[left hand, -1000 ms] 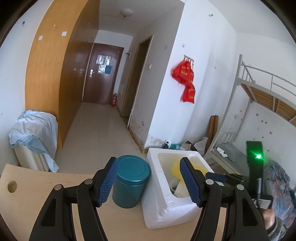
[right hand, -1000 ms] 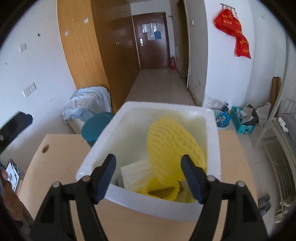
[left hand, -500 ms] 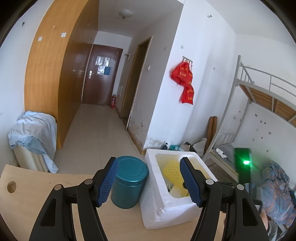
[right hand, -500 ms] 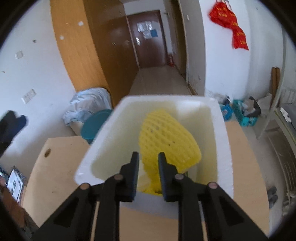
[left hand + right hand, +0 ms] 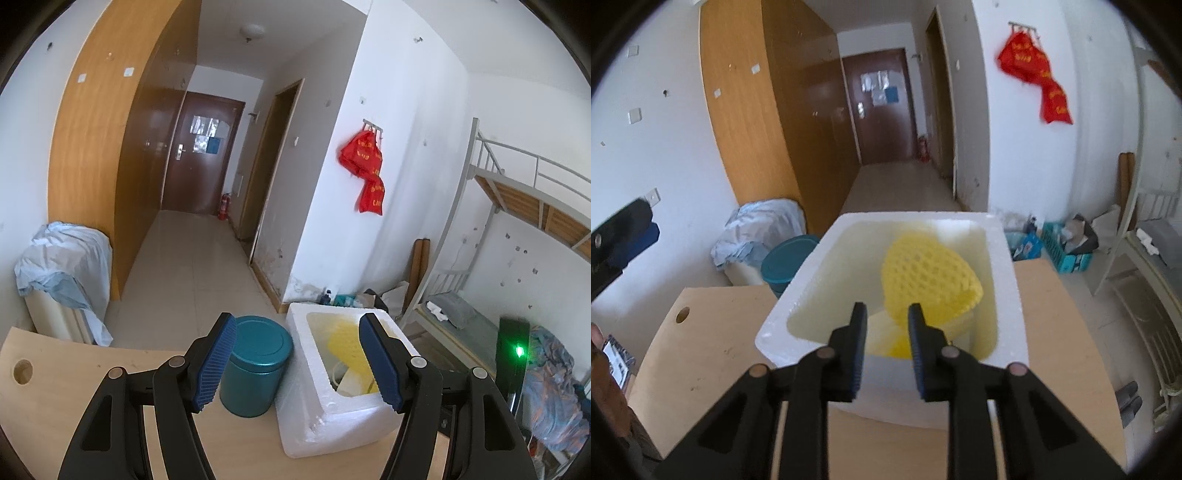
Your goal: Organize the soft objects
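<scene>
Foam box: we see a white rectangular polystyrene foam box (image 5: pixel 1004 314), open at the top, standing on the pale wooden counter (image 5: pixel 713 328); in the left wrist view the same box (image 5: pixel 306 417) sits to the right of centre.
Box contents: a yellow foam mesh fruit sleeve (image 5: pixel 929 275) stands up inside, leaning toward the right-hand wall, its top above the rim; below it we make out more yellow mesh and some white pieces, too blurred to name. From the left view the sleeve (image 5: pixel 341 345) shows only partly, behind the right pad.
Tin: a round teal metal tin with a fitted lid (image 5: pixel 256 365) stands upright on the counter just beside the box's left wall; we cannot tell whether they touch, nor what is inside. In the right view only its lid (image 5: pixel 786 260) peeks out behind the box's far-left corner.
Left hand-held gripper (image 5: pixel 297 363): spread wide, its blue ribbed pads (image 5: pixel 216 363) holding nothing, framing the tin and the box's left part.
Right hand-held gripper (image 5: pixel 886 341): fingers drawn close with a narrow gap between them, pinching nothing that we can see, above the box's near rim with the sleeve just beyond the tips.
Counter detail: a round cable hole (image 5: pixel 22 371) near its left edge.
</scene>
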`<state>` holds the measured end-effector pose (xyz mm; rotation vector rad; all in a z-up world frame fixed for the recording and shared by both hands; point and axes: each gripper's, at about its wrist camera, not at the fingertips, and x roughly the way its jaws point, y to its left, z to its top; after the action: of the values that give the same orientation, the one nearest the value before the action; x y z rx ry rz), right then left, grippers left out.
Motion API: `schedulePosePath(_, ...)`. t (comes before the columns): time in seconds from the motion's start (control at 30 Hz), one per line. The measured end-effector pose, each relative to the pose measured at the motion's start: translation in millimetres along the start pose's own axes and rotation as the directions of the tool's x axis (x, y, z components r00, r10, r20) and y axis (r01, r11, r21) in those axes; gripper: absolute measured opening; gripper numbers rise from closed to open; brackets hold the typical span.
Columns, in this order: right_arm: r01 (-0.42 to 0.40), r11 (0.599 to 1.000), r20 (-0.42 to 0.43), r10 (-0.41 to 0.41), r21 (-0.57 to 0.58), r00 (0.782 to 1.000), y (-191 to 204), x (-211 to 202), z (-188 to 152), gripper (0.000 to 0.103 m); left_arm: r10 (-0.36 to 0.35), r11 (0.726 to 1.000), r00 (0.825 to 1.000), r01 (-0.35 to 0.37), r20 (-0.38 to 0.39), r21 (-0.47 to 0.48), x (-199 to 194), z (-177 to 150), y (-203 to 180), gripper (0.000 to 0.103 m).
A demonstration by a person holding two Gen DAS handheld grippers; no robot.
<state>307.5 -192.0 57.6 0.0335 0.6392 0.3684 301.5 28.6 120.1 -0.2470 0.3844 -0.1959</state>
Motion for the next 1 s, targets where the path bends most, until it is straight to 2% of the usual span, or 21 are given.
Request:
schedulePosePath(0.07,0.003,1.000,0.011,-0.003,0.004,1.000,0,-3,-3,0.057,-0.005,1.000,1.000,0.005,0.004,-0.001,-2,0,0,0.070)
schedulePosePath(0.3,0.016,1.000,0.094,-0.015,-0.009,0.995,11,-23,-4,0.075,-0.016,1.000,1.000,0.015,0.006,0.007,-6,-2,-4,0.070)
schedulePosePath(0.37,0.027,1.000,0.110,-0.026,-0.006,0.994,12,-26,-5,0.092,-0.018,1.000,1.000,0.018,0.007,0.012,-8,-5,-6,0.071)
schedulePosePath(0.4,0.028,1.000,0.114,-0.026,-0.008,0.993,13,-27,-6,0.094,-0.019,1.000,1.000,0.019,0.006,0.015,-9,-5,-8,0.072)
schedulePosePath(0.47,0.024,1.000,0.121,-0.022,-0.013,0.992,14,-28,-9,0.095,-0.017,0.999,1.000,0.016,0.010,0.028,-13,-8,-10,0.081)
schedulePosePath(0.8,0.007,1.000,0.132,-0.007,0.004,0.991,10,-41,-14,0.095,0.035,0.999,0.999,-0.035,0.006,0.031,-32,-24,-7,0.083)
schedulePosePath(1.0,-0.008,1.000,0.154,0.007,0.009,0.988,11,-51,-24,0.095,0.071,0.996,0.997,-0.071,0.002,0.048,-34,-37,-10,0.092)
